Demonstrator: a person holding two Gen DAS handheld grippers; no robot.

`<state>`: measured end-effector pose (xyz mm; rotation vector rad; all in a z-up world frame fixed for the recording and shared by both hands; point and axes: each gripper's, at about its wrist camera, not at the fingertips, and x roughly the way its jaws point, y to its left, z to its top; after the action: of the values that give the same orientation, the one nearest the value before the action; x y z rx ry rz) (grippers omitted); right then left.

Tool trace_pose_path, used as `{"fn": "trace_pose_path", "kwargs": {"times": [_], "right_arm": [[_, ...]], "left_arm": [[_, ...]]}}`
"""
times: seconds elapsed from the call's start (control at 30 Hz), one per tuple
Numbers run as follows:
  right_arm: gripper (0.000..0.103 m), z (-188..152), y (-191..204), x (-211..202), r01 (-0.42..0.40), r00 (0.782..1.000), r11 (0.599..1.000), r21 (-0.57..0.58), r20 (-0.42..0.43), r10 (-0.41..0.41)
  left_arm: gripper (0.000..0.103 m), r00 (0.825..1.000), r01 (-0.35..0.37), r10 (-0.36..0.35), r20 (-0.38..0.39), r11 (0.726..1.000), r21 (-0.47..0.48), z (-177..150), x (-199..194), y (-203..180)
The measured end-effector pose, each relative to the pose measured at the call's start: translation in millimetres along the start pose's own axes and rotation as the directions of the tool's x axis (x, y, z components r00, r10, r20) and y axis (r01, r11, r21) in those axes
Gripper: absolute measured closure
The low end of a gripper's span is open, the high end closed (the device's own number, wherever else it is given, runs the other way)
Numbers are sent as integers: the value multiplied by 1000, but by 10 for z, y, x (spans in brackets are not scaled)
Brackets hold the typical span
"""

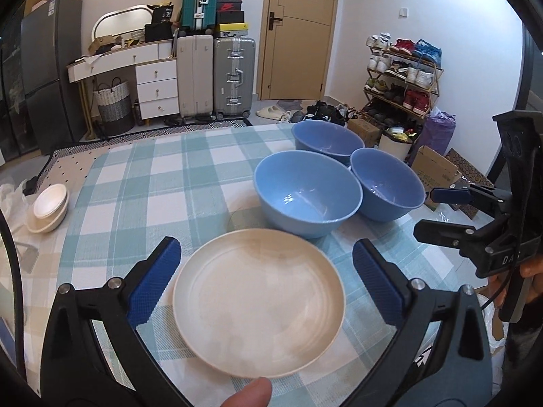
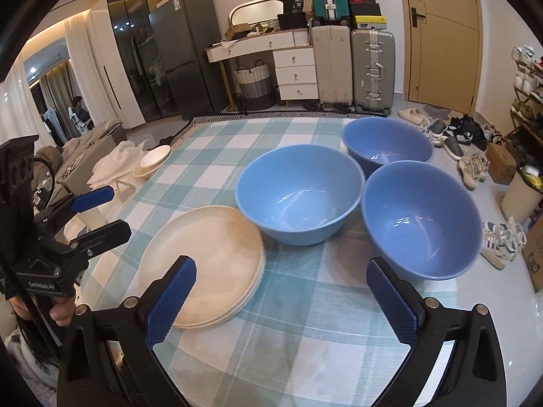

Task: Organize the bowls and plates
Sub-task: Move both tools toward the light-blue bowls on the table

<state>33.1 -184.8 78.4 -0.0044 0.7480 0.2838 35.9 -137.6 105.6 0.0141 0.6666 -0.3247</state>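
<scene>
A stack of cream plates (image 1: 259,300) (image 2: 203,264) lies on the checked tablecloth. Three blue bowls stand behind it: a middle one (image 1: 307,196) (image 2: 298,196), a far one (image 1: 327,140) (image 2: 387,146) and a right one (image 1: 387,188) (image 2: 422,220). My left gripper (image 1: 266,285) is open, its blue pads either side of the plate stack, not touching it. My right gripper (image 2: 281,302) is open and empty, above bare cloth in front of the bowls. Each gripper also shows in the other's view, the right one (image 1: 441,213) and the left one (image 2: 101,213).
Small white dishes (image 1: 49,208) (image 2: 152,161) are stacked at the table's left edge beside a plastic bag. The checked tablecloth (image 2: 305,332) covers the table. Suitcases, drawers, a shoe rack (image 1: 402,74) and boxes stand on the floor beyond.
</scene>
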Motion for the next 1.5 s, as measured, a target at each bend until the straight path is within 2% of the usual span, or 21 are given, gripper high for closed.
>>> {"fn": "trace_pose_path", "kwargs": {"times": [0.33,0.73,1.1,1.5], "right_arm": [[1,216,-361,-443,23,995,999,23,100,-26],[1,690,-728,-885,60,982,996,62,173,-70],[1,1156,-1062,-989,51,977,993,107,202,-72],[1,1561,-1583,-610,57,985,985,166,152,-83]], "left_arm": [[2,1000,27,-28,10,998,51,486,238,-267],[2,998,56,-56,-3,998,30,1003,610,-261],[2,998,59,-59,-7,998,7,1484,902,-133],[2,998,57,-57,-41,998,-13,1926,1482,-131]]}}
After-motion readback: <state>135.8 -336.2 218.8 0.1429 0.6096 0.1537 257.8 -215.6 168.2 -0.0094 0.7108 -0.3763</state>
